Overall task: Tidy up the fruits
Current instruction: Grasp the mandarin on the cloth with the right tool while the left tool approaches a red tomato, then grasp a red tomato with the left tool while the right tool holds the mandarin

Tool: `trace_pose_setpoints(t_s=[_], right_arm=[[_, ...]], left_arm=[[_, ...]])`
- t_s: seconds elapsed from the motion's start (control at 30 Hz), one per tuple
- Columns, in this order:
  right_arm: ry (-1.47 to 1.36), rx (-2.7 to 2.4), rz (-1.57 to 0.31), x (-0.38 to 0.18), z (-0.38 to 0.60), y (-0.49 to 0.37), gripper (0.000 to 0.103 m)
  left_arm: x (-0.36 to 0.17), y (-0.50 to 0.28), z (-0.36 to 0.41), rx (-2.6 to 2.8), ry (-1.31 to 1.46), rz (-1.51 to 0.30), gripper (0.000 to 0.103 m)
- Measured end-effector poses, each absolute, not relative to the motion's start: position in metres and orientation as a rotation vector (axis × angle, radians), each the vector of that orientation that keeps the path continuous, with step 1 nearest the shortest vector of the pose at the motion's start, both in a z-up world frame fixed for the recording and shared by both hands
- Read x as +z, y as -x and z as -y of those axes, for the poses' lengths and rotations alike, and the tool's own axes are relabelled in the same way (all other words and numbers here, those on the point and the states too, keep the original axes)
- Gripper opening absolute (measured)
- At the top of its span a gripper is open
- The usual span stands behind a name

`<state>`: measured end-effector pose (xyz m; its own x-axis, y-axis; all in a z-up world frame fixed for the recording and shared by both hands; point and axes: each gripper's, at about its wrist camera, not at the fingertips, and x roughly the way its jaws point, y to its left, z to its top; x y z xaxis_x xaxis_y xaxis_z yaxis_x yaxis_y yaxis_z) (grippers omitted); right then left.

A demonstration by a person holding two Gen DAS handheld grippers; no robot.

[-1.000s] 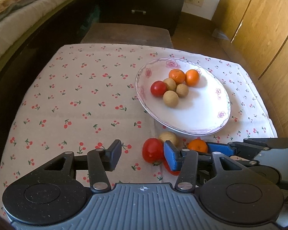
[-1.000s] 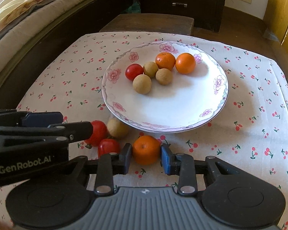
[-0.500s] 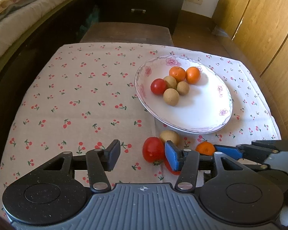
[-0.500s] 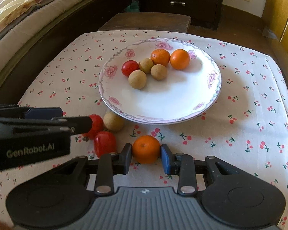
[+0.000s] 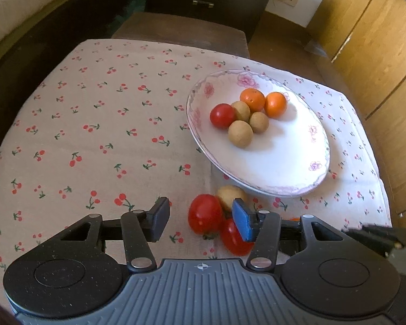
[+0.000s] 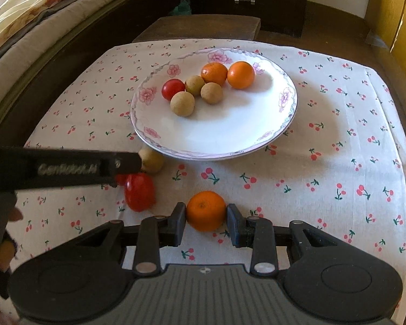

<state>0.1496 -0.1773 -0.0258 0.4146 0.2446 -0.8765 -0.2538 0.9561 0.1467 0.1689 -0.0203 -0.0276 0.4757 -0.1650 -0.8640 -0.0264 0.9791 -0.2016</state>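
Note:
My right gripper is shut on an orange mandarin, held just above the cherry-print cloth in front of the white flowered plate. The plate holds two mandarins, a red tomato and three tan round fruits; it also shows in the left wrist view. My left gripper is open and empty. A red tomato lies between its fingers, a second tomato is partly under the blue right pad, and a tan fruit sits just behind. These also show in the right wrist view: tomato, tan fruit.
The cloth-covered table ends at dark edges on the left and far side. A brown stool stands behind it, a dark drawer cabinet beyond. A bed runs along the left; wooden cupboard doors stand on the right.
My right gripper has lifted the mandarin and drawn it back and right, away from the tomatoes. My left gripper has shifted slightly over the tomatoes and stays open.

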Motion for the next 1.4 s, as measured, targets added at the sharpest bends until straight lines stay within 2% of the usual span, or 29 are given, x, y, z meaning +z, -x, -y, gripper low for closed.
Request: trace_pose_setpoints(t_s=[0.17,0.3,0.63,0.87,1.27,1.4], right_arm=[[-0.003,0.314,-1.101,-0.026,0.180,-0.150,0.034],[-0.017,0.317,-1.106,-0.025,0.181,-0.150,0.034],[-0.017,0.322,-1.108,-0.025,0.182,-0.150,0.034],[-0.030,0.324,-1.113,-0.025,0.183,-0.151,0.034],[-0.019,0.324,-1.107,-0.026,0.182,-0.151,0.034],[0.006,0.318,-1.096,-0.026,0.178,-0.150,0.034]], left_arm=[[-0.032,-0.173,0.020,-0.096,0.247,-1.078,0.063],[-0.028,-0.172,0.017,-0.097,0.257,-1.078,0.056],[-0.029,-0.170,0.023,-0.102,0.228,-1.087,0.057],[-0.029,-0.166,0.017,-0.088,0.221,-1.099,0.049],[-0.036,-0.172,0.034,-0.078,0.120,-1.106,0.048],[-0.035,-0.170,0.037,-0.076,0.085,-1.100,0.043]])
